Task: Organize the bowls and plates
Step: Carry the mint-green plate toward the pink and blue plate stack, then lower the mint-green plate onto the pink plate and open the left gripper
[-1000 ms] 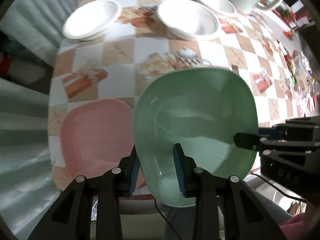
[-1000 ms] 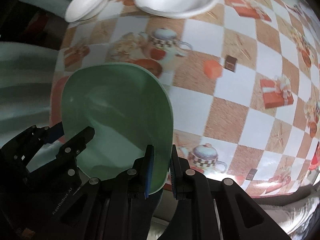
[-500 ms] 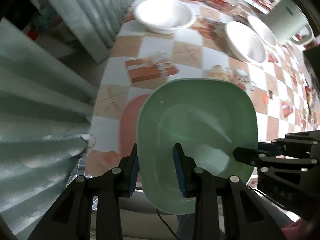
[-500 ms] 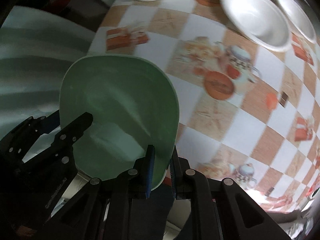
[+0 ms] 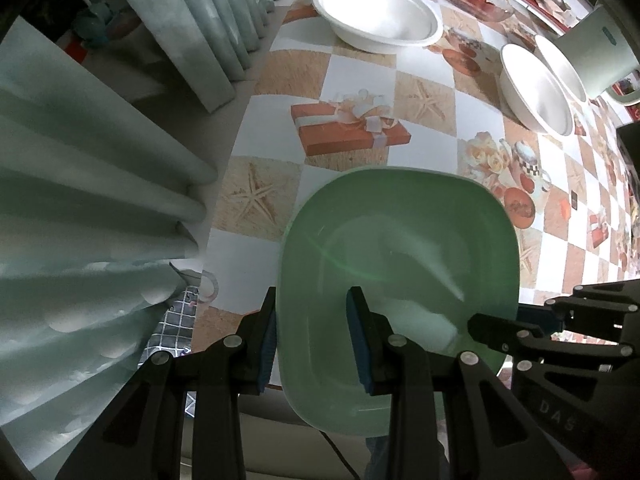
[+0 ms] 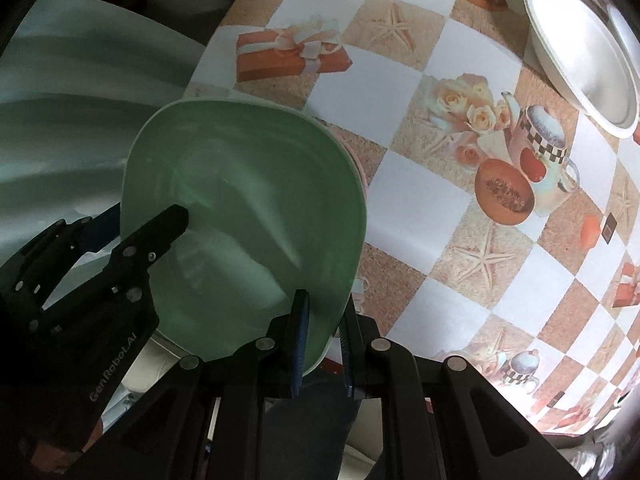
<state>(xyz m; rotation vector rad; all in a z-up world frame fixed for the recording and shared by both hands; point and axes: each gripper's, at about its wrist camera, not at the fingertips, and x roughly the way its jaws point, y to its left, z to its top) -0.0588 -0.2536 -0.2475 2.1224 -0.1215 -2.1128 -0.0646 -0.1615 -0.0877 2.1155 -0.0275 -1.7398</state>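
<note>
A green square plate [image 5: 400,248] is held by both grippers over the table's near corner. My left gripper [image 5: 314,338] is shut on its left rim. My right gripper [image 6: 322,338] is shut on its right rim; the plate also shows in the right wrist view [image 6: 248,216]. A thin pink plate edge [image 6: 360,168] peeks out just beneath the green plate; the rest of it is hidden. White bowls stand farther back: one at the far left [image 5: 378,20] and two close together at the right [image 5: 536,88].
The table has a checked cloth [image 5: 424,104] with gift and teapot prints. Grey-green curtains [image 5: 100,160] hang along the table's left edge. A pale green container [image 5: 600,52] stands at the back right behind the bowls.
Both grippers carried the green plate to the left, over the pink plate, which is now almost fully covered. The grips have not changed.
</note>
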